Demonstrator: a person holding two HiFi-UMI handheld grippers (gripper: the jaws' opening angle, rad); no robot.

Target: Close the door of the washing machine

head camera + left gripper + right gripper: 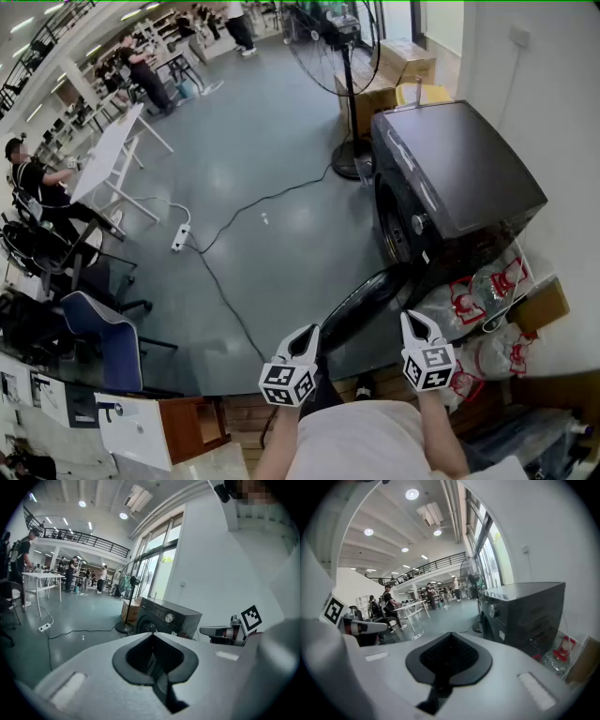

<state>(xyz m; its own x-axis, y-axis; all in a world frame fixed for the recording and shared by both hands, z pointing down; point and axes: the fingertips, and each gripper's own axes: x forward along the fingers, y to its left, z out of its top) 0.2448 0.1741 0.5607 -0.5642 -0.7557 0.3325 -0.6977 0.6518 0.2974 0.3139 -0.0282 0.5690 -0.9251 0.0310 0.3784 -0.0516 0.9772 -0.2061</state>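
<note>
Your left tongs (306, 334) and right tongs (413, 321) are both clenched on nothing, held side by side low in front of you, short of the dark grey front-loading washing machine (459, 173), which stands on the grey floor (262, 169) against the white wall (562, 112). Its round dark door (367, 302) is swung open towards you and shows between the two tongs in the head view, touched by neither. Beside the machine lie clear plastic bags with red print (483, 295), and a tall black pedestal fan (337, 56) stands behind it.
</note>
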